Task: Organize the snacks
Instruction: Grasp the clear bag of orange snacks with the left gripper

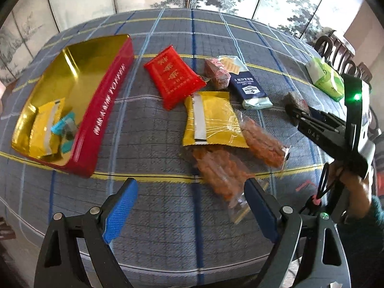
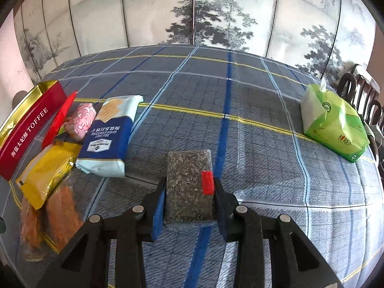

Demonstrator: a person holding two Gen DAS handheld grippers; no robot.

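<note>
**Seed bar clamped, tin waiting at the left edge**

Right gripper (image 2: 189,201): jaws clamped on a dark seed bar (image 2: 189,187), over the checked tablecloth (image 2: 264,144). Left gripper (image 1: 189,206): jaws wide apart, empty, just above a clear bag of orange sticks (image 1: 220,175). Near the table's left edge: open red tin (image 1: 105,110) with a few snacks inside. Beside it: red, yellow and blue packets. Far right corner: green tissue pack (image 2: 333,124).

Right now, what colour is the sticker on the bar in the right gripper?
Red, on the dark speckled bar; right wrist view shows the sticker best.
</note>
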